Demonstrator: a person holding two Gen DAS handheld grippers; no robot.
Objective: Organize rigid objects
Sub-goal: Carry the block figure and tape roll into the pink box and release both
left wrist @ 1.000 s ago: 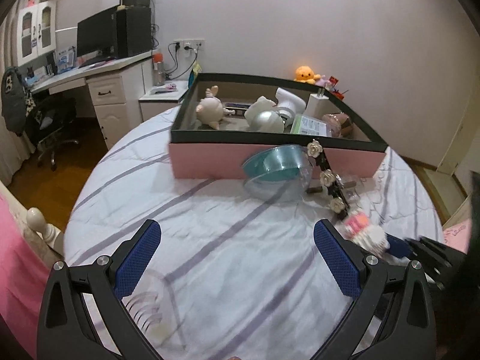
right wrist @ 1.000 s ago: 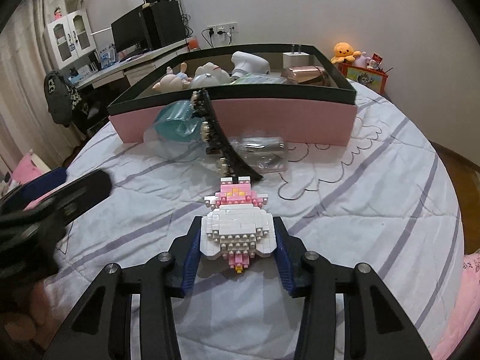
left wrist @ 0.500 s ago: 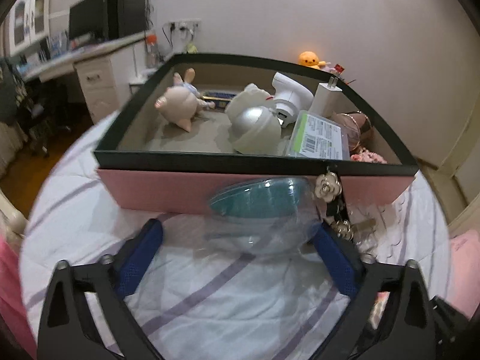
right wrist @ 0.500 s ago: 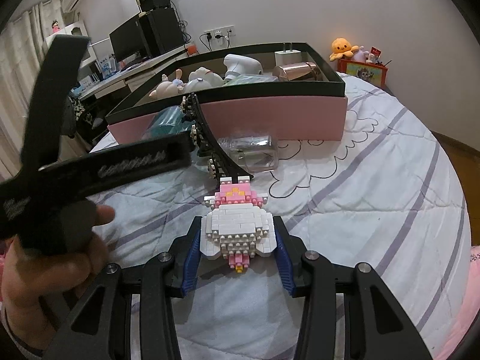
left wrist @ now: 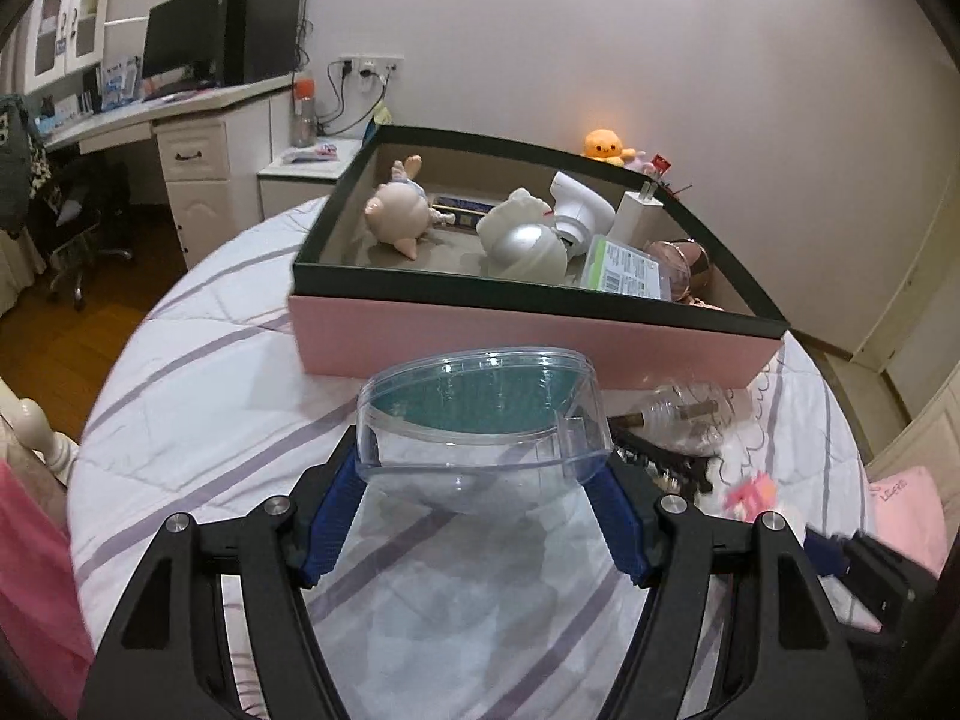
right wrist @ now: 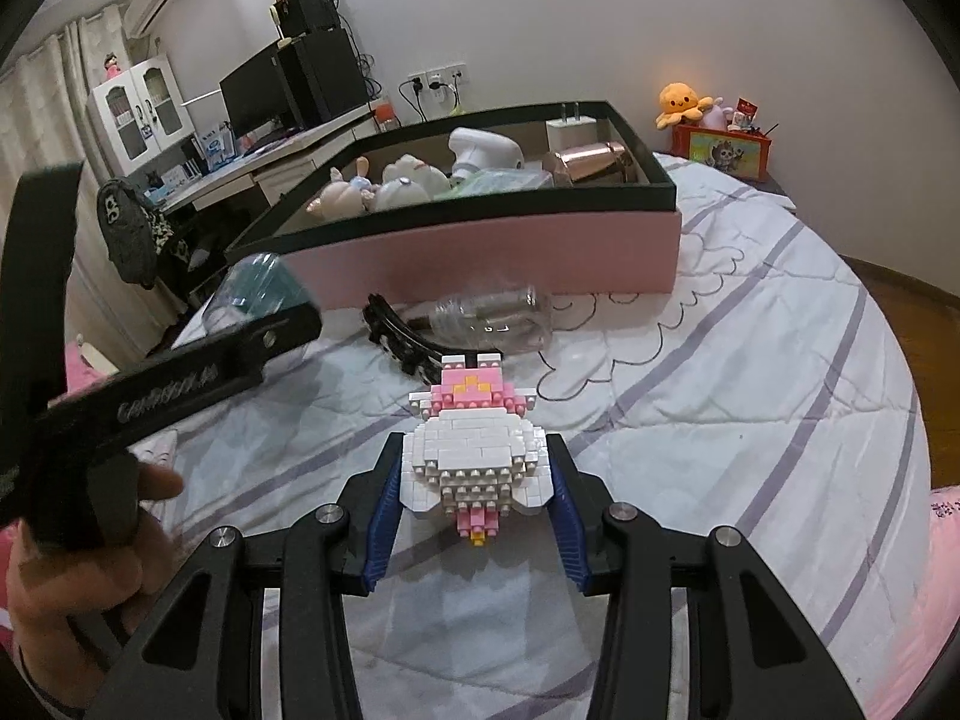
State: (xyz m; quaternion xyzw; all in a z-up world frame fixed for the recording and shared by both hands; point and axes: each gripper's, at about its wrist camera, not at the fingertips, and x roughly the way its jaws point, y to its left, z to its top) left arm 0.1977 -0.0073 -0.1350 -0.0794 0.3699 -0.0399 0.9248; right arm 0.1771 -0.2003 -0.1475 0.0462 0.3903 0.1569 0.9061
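My left gripper (left wrist: pixel 480 474) is shut on a clear plastic bowl with a teal insert (left wrist: pixel 480 414) and holds it above the bed in front of the pink box with a dark rim (left wrist: pixel 540 342). My right gripper (right wrist: pixel 474 468) is shut on a white and pink brick figure (right wrist: pixel 474 450), held over the striped sheet. The box (right wrist: pixel 498 246) holds a doll (left wrist: pixel 399 216), a silver and white toy (left wrist: pixel 525 240), a white device and a labelled case. A black flowered hairband (right wrist: pixel 402 342) and a clear glass bottle (right wrist: pixel 498 318) lie before the box.
The left gripper's arm and the hand holding it (right wrist: pixel 120 408) cross the left of the right wrist view. A desk with a monitor (left wrist: pixel 186 54) stands at the far left. An orange plush (left wrist: pixel 606 144) sits behind the box. A pink pillow (left wrist: pixel 900 510) lies at right.
My left gripper moved up to the clear bowl, closed on it and lifted it off the sheet. My right gripper kept hold of the brick figure and rose slightly.
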